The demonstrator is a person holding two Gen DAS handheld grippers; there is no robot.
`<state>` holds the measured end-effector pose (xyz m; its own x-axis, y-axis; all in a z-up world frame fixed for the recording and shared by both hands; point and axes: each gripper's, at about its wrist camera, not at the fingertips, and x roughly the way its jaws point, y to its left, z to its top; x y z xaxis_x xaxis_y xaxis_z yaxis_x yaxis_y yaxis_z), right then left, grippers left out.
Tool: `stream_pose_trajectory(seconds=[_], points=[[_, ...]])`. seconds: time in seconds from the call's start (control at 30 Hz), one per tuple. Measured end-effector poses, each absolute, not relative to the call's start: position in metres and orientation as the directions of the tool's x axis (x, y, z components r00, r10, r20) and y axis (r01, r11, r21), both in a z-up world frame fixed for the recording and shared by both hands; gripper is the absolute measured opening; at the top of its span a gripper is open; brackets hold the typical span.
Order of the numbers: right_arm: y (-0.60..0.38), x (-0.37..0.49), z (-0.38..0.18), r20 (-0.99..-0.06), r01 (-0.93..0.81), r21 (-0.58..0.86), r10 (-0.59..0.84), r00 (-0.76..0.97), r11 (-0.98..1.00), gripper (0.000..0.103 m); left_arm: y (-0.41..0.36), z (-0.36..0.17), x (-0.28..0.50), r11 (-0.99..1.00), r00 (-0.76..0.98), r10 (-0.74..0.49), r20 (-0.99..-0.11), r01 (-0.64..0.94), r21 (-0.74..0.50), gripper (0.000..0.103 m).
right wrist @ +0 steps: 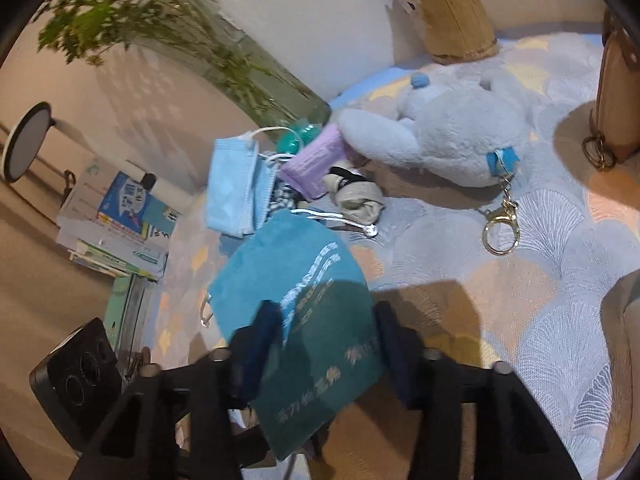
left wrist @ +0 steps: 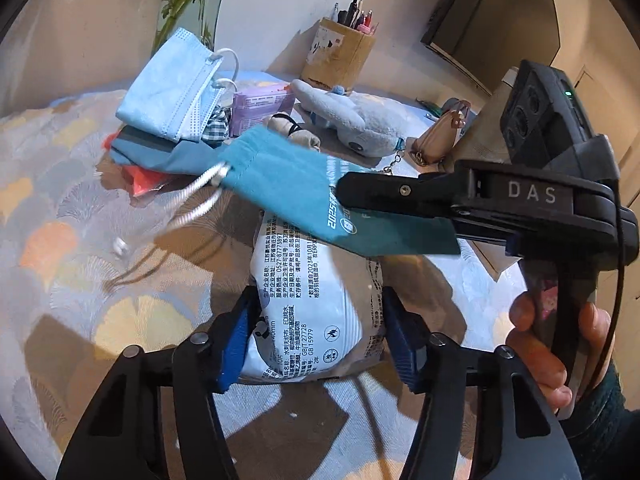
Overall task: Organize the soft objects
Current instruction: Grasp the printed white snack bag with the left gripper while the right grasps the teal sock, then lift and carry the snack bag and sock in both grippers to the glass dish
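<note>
My left gripper [left wrist: 318, 328] is shut on a white wet-wipes pack [left wrist: 316, 300] with black print, held over the patterned tablecloth [left wrist: 80, 240]. My right gripper [right wrist: 326, 344] is shut on a teal drawstring pouch [right wrist: 296, 300]; in the left wrist view the pouch [left wrist: 288, 184] hangs across above the wipes pack, its white cord [left wrist: 196, 196] dangling. Behind lie blue face masks [left wrist: 172, 88], a purple tissue pack [left wrist: 260, 108], a grey plush toy [left wrist: 360, 120] with a gold clasp [right wrist: 500, 232], rolled beige socks [right wrist: 356, 196] and folded blue cloth [left wrist: 160, 156].
A cardboard pen holder [left wrist: 340, 56] stands at the back by the wall. A glass vase with green stems [right wrist: 256, 80] stands at the back left. A tan bag [right wrist: 616, 92] sits at the right. Stacked books [right wrist: 120, 224] lie off the table's left edge.
</note>
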<state>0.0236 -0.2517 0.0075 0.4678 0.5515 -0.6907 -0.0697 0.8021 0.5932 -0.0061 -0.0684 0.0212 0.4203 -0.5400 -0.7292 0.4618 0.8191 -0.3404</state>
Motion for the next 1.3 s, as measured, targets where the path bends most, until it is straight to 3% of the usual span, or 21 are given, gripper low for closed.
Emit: stream_pose_trajectory(seconds=[0.1,0.37,0.67,0.73,0.77,0.8,0.87,1.03,1.1,1.13,1.3], points=[[-0.249,0.016,0.018,-0.686,-0.078,0.572,0.529,0.500,0.817,0.021,-0.064,0.025,-0.012,0.825,0.426,-0.532,-0.732,0.454,-0.336,0.054],[-0.272,-0.031,0.061,-0.632,-0.020,0.568,0.451,0.630,0.823,0.019,-0.016,0.042,-0.035,0.866,0.495,-0.483,-0.722,0.393,-0.310,0.053],[-0.255,-0.085,0.039,-0.798,0.108,0.376,0.262,0.542,0.920,0.020,0.012,0.032,-0.031,0.893,0.560,-0.449,-0.696,0.314,-0.323,0.053],[-0.247,-0.092,0.034,-0.825,0.087,0.332,0.245,0.510,0.939,0.026,0.013,0.026,-0.031,0.893,0.566,-0.449,-0.692,0.311,-0.325,0.054],[-0.244,-0.096,0.033,-0.839,0.081,0.300,0.222,0.498,0.950,0.039,0.014,0.024,-0.031,0.893,0.566,-0.449,-0.692,0.311,-0.325,0.054],[-0.244,-0.101,0.031,-0.849,0.076,0.268,0.198,0.490,0.960,0.059,0.015,0.022,-0.031,0.893,0.564,-0.449,-0.693,0.309,-0.327,0.054],[-0.246,-0.112,0.031,-0.859,0.049,0.212,0.163,0.485,0.976,0.074,0.015,0.023,-0.031,0.889,0.571,-0.456,-0.682,0.316,-0.330,0.054],[-0.257,-0.129,0.045,-0.840,-0.051,0.136,0.142,0.523,0.989,0.077,0.014,0.024,-0.035,0.885,0.584,-0.464,-0.666,0.337,-0.322,0.054],[-0.251,-0.126,0.052,-0.825,-0.094,0.112,0.145,0.546,0.989,0.094,0.013,0.025,-0.036,0.885,0.587,-0.463,-0.664,0.343,-0.313,0.054],[-0.245,-0.123,0.054,-0.820,-0.121,0.100,0.151,0.552,0.988,0.096,0.012,0.025,-0.037,0.885,0.588,-0.463,-0.663,0.346,-0.311,0.054],[-0.207,-0.094,0.033,-0.852,-0.260,0.048,0.175,0.493,0.965,0.097,0.013,0.024,-0.036,0.879,0.580,-0.474,-0.662,0.351,-0.322,0.054]])
